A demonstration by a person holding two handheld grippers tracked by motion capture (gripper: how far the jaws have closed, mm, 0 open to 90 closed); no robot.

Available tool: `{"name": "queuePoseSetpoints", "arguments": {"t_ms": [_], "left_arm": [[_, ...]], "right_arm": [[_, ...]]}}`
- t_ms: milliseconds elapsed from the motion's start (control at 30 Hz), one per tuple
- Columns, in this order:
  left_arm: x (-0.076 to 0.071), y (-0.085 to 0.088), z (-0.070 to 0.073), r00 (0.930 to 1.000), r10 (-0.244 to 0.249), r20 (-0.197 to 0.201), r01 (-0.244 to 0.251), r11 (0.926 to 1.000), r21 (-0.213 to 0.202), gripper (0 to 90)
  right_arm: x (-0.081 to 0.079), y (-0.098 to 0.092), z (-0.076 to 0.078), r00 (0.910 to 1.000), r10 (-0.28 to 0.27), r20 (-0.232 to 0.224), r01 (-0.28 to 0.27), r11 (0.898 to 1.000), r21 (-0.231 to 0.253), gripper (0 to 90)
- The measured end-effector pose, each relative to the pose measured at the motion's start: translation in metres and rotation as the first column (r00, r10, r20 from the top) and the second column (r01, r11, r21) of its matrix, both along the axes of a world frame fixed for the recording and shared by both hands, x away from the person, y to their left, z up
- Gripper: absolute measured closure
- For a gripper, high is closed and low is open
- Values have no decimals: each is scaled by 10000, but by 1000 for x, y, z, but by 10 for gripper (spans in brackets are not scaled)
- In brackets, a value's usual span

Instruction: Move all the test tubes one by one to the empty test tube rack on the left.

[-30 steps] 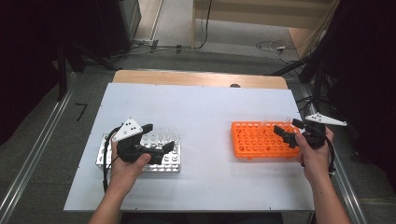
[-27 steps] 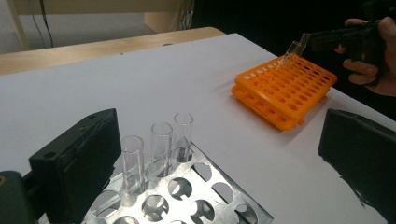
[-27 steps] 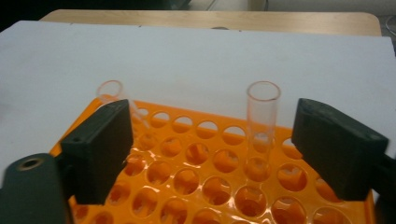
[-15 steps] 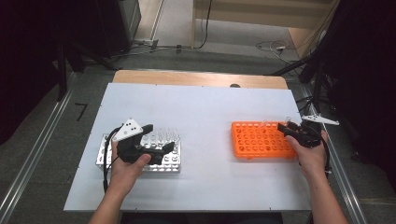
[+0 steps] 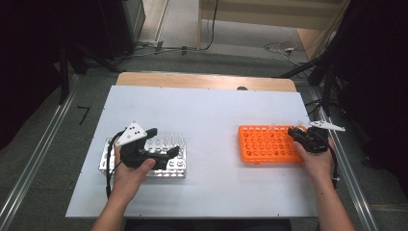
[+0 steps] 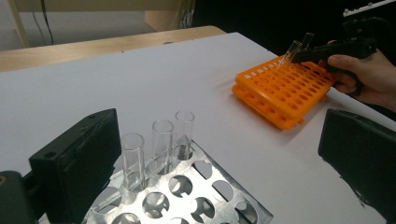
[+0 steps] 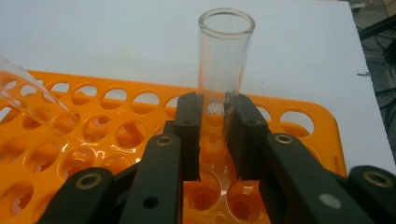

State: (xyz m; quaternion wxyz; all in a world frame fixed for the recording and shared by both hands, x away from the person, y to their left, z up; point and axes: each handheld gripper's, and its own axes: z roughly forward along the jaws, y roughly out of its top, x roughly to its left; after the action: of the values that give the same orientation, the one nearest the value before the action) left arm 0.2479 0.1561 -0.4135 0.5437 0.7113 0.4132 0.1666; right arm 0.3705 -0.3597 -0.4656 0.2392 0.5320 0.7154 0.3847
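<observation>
While my right gripper point(image 7: 215, 140) clamps upright glass tube point(image 7: 224, 70), its base sits in orange rack point(image 5: 267, 144) at rack's right end; right hand point(image 5: 315, 161) low behind it. Second tube point(image 7: 28, 105) leans in hole beside. My left gripper point(image 5: 161, 149) jaws wide apart over metal rack point(image 6: 187, 186), three tubes point(image 6: 161, 144) between. White table point(image 5: 211, 115) beyond bare, racks well apart, far edge open.

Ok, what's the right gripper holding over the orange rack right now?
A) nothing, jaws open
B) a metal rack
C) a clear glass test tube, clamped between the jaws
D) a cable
C: in the right gripper view the right gripper has its black jaws closed on a clear test tube, upright above the holes of the orange rack.
</observation>
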Motion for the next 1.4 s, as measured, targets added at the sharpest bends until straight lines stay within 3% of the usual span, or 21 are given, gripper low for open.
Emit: {"name": "queuePoseSetpoints", "arguments": {"t_ms": [300,700,967,1400], "left_arm": [[-1,0,0,10000,-54,13,54,10000,-33,0],[-1,-3,1,9998,-223,4,223,9997,-71,0],[-1,-4,1,9996,-294,-11,294,9996,12,0],[-2,-9,4,9991,-421,65,421,9991,6,0]], "right_arm": [[-3,-4,3,9998,26,181,-32,9994,353,736],[-15,-7,23,9973,213,707,-256,9979,602,736],[-24,3,34,9940,821,727,-865,9945,596,737],[-48,23,52,9771,1949,857,-1994,9788,477,736]]}}
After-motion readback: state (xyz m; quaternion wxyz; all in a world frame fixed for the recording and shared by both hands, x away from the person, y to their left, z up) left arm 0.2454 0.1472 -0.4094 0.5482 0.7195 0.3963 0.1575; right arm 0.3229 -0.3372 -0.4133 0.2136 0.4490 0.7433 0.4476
